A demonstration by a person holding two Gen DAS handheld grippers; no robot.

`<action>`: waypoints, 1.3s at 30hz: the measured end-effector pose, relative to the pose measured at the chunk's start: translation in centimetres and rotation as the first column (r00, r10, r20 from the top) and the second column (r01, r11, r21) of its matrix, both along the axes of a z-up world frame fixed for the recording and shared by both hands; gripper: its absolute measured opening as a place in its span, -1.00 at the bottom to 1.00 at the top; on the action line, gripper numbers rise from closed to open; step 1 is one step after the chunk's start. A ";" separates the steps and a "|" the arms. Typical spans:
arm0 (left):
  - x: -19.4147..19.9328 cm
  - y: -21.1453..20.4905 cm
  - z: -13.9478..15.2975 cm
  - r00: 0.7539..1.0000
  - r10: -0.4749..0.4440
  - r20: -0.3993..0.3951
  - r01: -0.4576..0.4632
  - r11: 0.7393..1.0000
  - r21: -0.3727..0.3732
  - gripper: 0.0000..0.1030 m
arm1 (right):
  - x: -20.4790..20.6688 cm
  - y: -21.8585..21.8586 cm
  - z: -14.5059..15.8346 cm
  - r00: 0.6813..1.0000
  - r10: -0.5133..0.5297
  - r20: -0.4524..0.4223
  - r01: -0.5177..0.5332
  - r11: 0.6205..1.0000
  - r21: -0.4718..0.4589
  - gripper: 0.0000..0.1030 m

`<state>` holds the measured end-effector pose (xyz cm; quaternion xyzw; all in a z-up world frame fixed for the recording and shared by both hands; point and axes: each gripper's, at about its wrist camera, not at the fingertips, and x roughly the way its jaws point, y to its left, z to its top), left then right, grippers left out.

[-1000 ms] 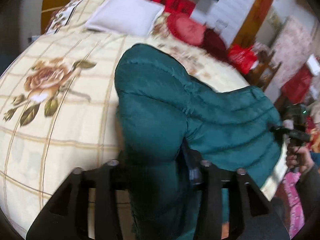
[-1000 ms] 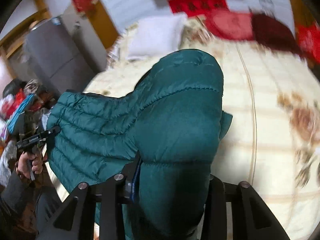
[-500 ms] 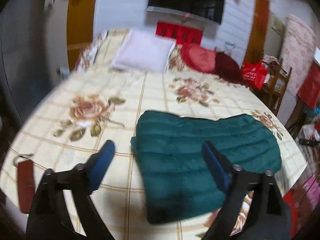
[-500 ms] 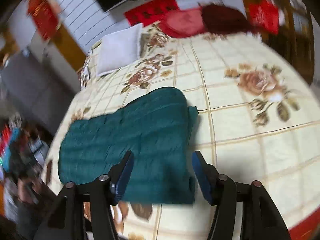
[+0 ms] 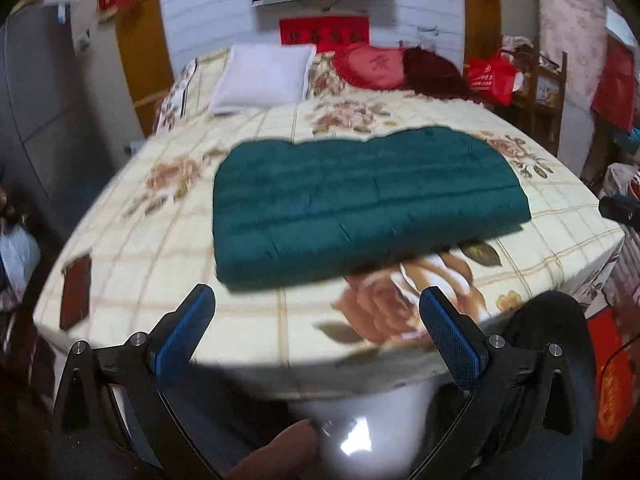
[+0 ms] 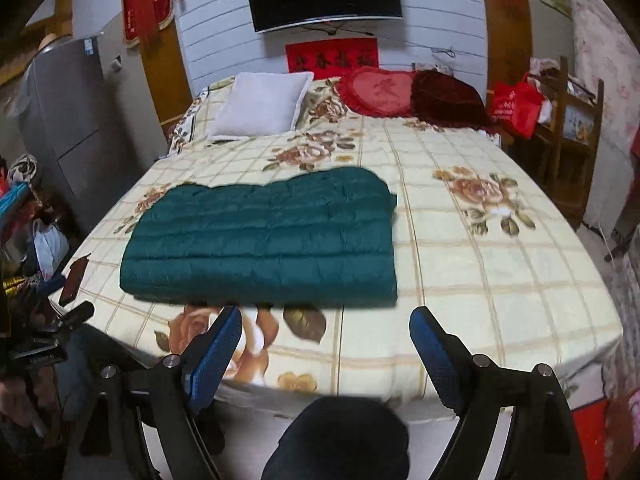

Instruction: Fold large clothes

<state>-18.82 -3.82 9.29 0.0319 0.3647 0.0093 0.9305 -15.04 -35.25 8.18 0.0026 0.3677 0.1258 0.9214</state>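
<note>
The teal quilted jacket (image 6: 260, 240) lies folded into a flat oblong on the floral bedspread (image 6: 480, 272), near the foot of the bed. Both the left gripper (image 5: 316, 312) and the right gripper (image 6: 326, 332) have just been opening; their fingers stand released, nothing between them, apart from the jacket. The fold looks finished; perhaps one more halving is left.

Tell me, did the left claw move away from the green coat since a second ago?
Yes. The left claw backed off the green coat, past the bed edge. Its jaws have just been opening, nothing between them; the coat lies folded.
</note>
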 end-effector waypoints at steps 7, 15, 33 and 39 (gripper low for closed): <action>0.3 -1.8 -1.1 0.996 0.039 -0.086 -0.039 0.999 0.010 0.99 | -1.1 0.7 -0.9 1.000 -0.008 -0.001 0.008 0.998 -0.068 0.63; 0.4 -1.7 -0.9 0.995 0.040 -0.096 -0.044 0.998 -0.043 0.99 | -1.6 1.0 -0.4 1.000 -0.007 0.017 0.008 0.999 -0.054 0.63; 0.6 -1.8 -2.2 0.991 0.034 -0.132 -0.041 0.998 -0.047 0.99 | -2.3 1.6 -0.2 0.999 0.009 0.036 -0.007 0.998 -0.069 0.63; 0.8 -1.8 -2.5 0.989 0.035 -0.145 -0.043 0.998 -0.051 0.99 | -2.4 1.4 -0.1 0.999 -0.001 0.039 0.004 0.997 -0.075 0.63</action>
